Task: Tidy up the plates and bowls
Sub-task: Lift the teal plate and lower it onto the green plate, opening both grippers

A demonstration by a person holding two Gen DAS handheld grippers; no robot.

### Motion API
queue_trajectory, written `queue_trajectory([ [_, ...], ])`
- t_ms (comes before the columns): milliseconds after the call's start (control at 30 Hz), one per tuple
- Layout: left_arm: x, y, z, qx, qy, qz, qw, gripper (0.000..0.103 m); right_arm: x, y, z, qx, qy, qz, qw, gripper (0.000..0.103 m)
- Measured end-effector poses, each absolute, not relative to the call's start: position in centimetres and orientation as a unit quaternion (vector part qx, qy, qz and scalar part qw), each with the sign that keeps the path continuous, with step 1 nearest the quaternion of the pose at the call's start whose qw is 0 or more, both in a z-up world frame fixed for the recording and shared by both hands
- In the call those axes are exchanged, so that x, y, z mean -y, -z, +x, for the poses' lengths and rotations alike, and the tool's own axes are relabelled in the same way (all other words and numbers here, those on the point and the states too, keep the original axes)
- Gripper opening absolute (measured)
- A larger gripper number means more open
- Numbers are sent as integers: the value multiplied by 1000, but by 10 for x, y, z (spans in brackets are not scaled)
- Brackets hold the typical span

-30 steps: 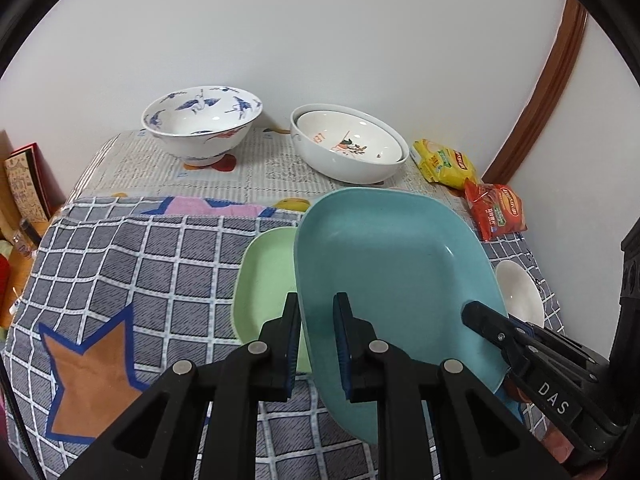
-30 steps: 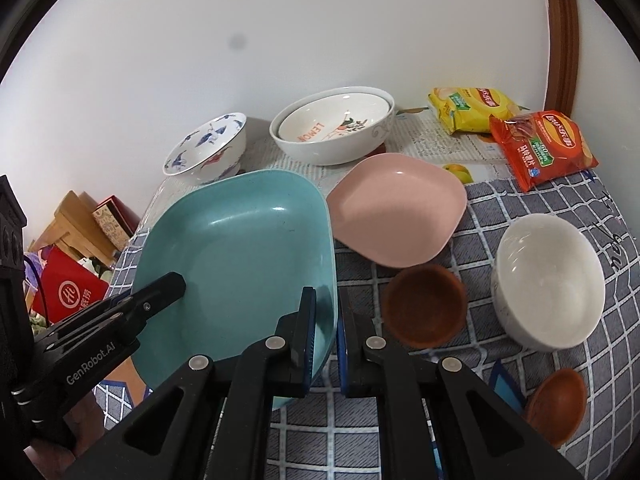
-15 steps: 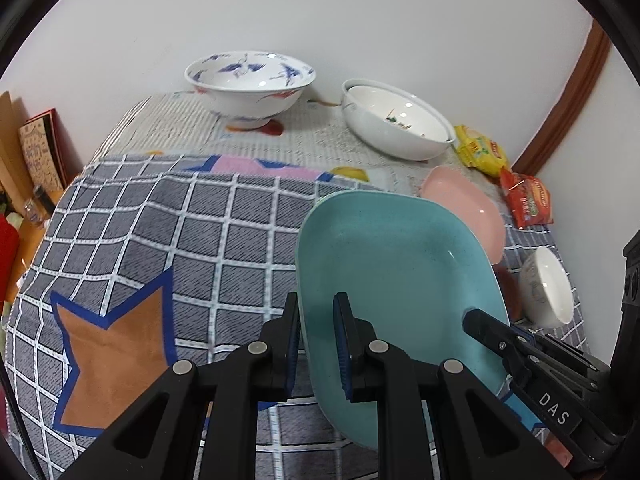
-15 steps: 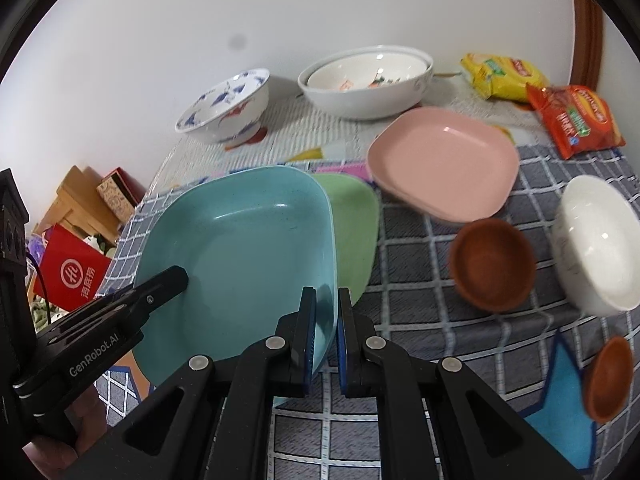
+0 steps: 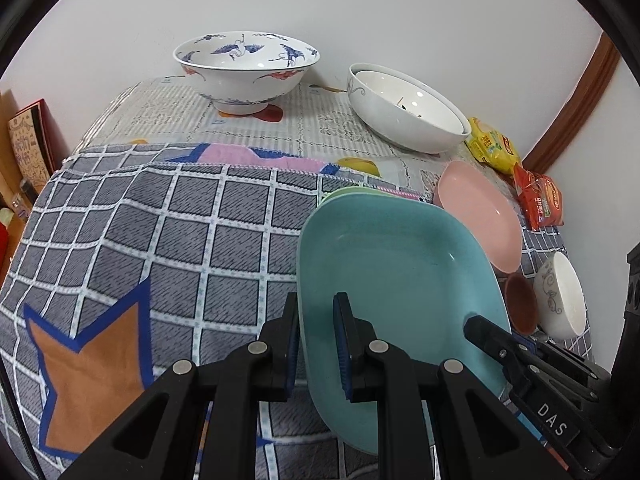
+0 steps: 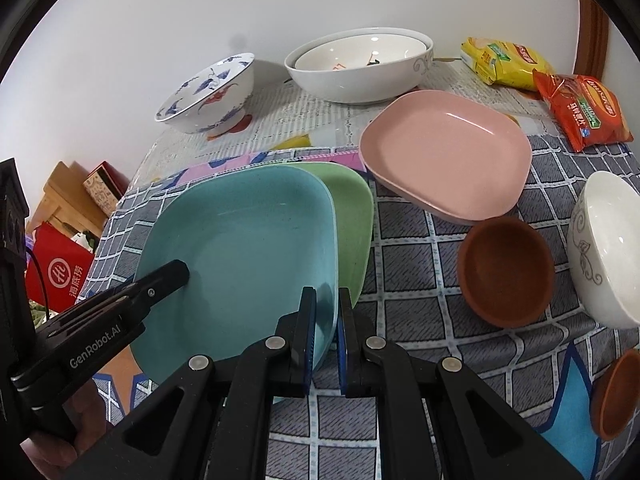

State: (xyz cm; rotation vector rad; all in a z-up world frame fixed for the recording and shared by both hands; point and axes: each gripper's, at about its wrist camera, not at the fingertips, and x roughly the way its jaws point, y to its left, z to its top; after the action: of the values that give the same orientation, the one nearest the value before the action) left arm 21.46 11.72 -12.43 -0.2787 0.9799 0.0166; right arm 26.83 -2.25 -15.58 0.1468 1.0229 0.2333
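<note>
Both grippers clamp the teal plate (image 6: 248, 248) from opposite rims | left gripper (image 5: 316, 344) closed on its left edge, right gripper (image 6: 326, 336) closed on its right edge | plate sits over the green plate (image 6: 352, 216), beside the pink plate (image 6: 444, 156), on the checked cloth (image 5: 160, 248).

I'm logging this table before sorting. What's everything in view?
Teal plate: 1, held over the green plate by both grippers.
Green plate: 1, under the teal plate.
Pink plate: 1, right of the green plate.
Crane bowl: 1, white and blue, back left.
White nested bowls: 2, back centre.
Small white bowl: 1, right edge.
Brown bowls: 2, front right.
Snack packs: 2, yellow and red, back right.
Left gripper, right gripper: black, each shut on the teal plate's rim.
</note>
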Motion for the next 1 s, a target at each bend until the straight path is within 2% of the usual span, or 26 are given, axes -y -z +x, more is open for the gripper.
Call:
queue_trajectory([
  [433,-112,129,246,-462,-6,-120,879,16,25,162,294,-487,-111,58,864,10],
  [867,-110,136,254,-461,-1,-102,882,16,17,173,298,-495,-119,23,860,14],
  [1000,-107,133,253,-465,-10,-78,882,18,18,171,295,-495,-127,23,859,19],
])
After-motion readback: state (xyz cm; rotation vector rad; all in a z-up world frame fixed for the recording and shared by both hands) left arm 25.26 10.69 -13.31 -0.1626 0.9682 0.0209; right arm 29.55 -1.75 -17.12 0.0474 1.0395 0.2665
